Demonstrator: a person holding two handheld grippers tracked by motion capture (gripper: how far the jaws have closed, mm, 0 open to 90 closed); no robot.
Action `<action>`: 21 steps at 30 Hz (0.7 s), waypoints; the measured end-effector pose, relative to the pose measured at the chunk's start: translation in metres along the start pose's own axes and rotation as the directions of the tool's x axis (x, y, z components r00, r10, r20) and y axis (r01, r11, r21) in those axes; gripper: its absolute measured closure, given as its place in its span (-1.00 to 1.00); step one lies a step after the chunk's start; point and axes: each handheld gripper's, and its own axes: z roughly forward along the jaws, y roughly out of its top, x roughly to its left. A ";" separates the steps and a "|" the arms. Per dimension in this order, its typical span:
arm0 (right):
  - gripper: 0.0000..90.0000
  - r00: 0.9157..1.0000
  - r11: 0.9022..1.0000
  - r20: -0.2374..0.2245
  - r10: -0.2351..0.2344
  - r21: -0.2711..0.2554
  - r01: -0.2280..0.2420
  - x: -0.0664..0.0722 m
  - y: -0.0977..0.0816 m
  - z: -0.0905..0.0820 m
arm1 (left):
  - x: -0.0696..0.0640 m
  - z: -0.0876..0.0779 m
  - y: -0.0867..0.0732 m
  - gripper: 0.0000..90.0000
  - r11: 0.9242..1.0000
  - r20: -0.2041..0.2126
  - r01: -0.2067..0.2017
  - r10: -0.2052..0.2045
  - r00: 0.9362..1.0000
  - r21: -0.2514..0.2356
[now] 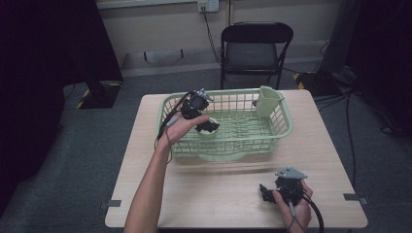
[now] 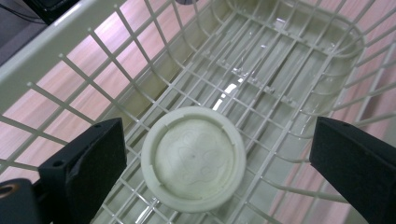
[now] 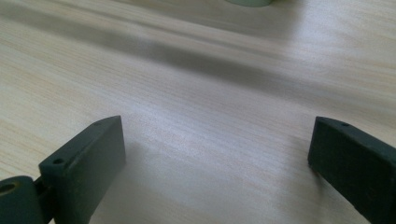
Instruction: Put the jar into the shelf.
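Note:
A pale green basket [image 1: 282, 130] stands on the far half of the wooden table [image 1: 218, 189]. Inside it, near its front left, a round pale green cup [image 2: 194, 157] rests upside down on the basket floor [image 2: 275, 79]; in the high view the cup [image 1: 208, 134] peeks out under the hand. My left gripper [image 1: 207, 125] hovers over the cup inside the basket, open, its jaws wide on either side of the cup [image 2: 219, 172] without touching it. My right gripper [image 1: 266, 192] rests low near the table's front right, open, with only bare tabletop [image 3: 210, 116] between its jaws.
A green utensil holder [image 1: 268, 101] hangs on the basket's far right corner. A black folding chair [image 1: 255, 48] stands behind the table. Cables trail on the floor at the right [image 1: 350, 116].

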 end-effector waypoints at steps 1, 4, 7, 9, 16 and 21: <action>-0.93 1.000 1.000 0.000 0.000 0.000 0.000 0.000 0.000 0.000 | -0.002 -0.003 0.000 -0.92 1.000 -0.004 0.005 -0.005 1.000 -0.014; -0.93 1.000 1.000 0.000 0.000 0.000 0.000 0.000 0.000 0.000 | -0.010 -0.012 -0.002 -0.92 0.998 -0.010 0.033 -0.034 0.999 -0.056; -0.93 1.000 1.000 0.000 0.000 0.000 0.000 0.000 0.000 0.000 | -0.015 -0.017 -0.004 -0.92 0.998 -0.026 0.029 -0.031 0.999 -0.060; -0.93 1.000 1.000 0.000 0.000 0.000 0.000 0.000 0.000 0.000 | -0.020 -0.021 -0.006 -0.92 0.996 -0.026 0.036 -0.038 0.999 -0.084; -0.93 1.000 1.000 0.000 -0.001 0.000 0.001 0.000 0.000 0.000 | -0.031 -0.034 -0.019 -0.93 0.988 -0.057 0.038 -0.047 0.997 -0.153; -0.93 1.000 1.000 0.000 -0.001 0.000 0.001 0.000 0.000 0.000 | -0.041 -0.045 -0.030 -0.94 0.983 -0.069 0.026 -0.040 0.997 -0.184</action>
